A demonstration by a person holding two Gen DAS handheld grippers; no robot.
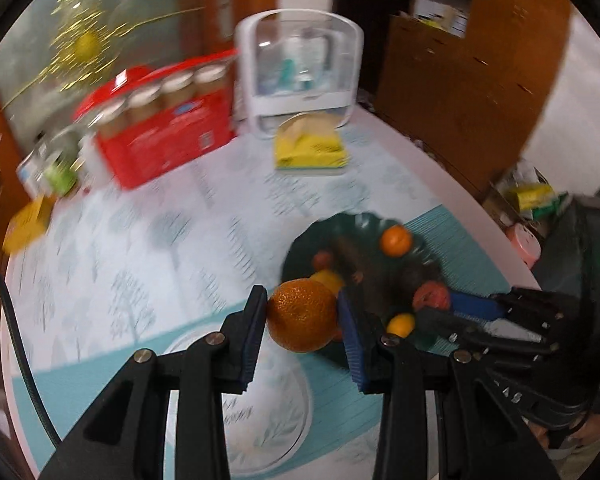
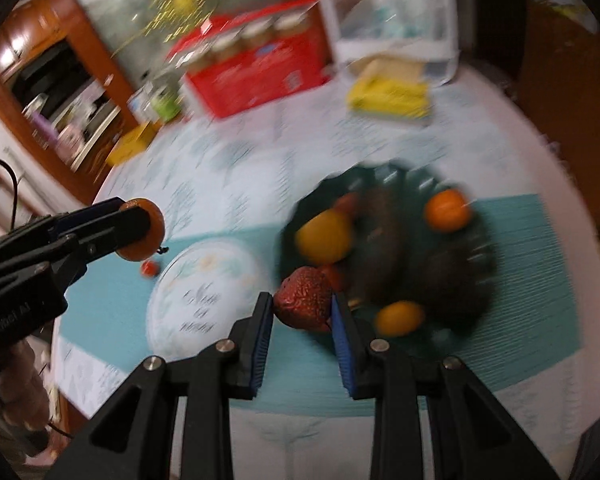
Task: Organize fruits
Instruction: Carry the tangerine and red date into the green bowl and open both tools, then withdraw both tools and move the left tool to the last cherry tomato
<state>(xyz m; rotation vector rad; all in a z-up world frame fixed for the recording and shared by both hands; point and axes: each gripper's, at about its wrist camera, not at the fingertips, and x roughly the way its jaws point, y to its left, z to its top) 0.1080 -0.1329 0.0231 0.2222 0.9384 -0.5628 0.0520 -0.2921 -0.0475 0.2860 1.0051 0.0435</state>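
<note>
My left gripper (image 1: 303,320) is shut on a large orange (image 1: 302,316) and holds it above the table, left of a dark green bowl (image 1: 332,232). The bowl holds a small orange (image 1: 396,240), a yellow fruit (image 1: 328,280) and other fruits. My right gripper (image 2: 302,308) is shut on a big red strawberry (image 2: 304,304) at the bowl's near left rim (image 2: 296,216). The left gripper with its orange (image 2: 140,236) shows at the left of the right wrist view. A white plate (image 2: 204,296) lies left of the bowl, with a small red fruit (image 2: 150,268) beside it.
A teal placemat (image 2: 532,260) lies under the bowl and plate. At the back stand a red box of jars (image 1: 160,128), a white clear container (image 1: 300,68) and a yellow packet (image 1: 310,148). The table edge curves at the right.
</note>
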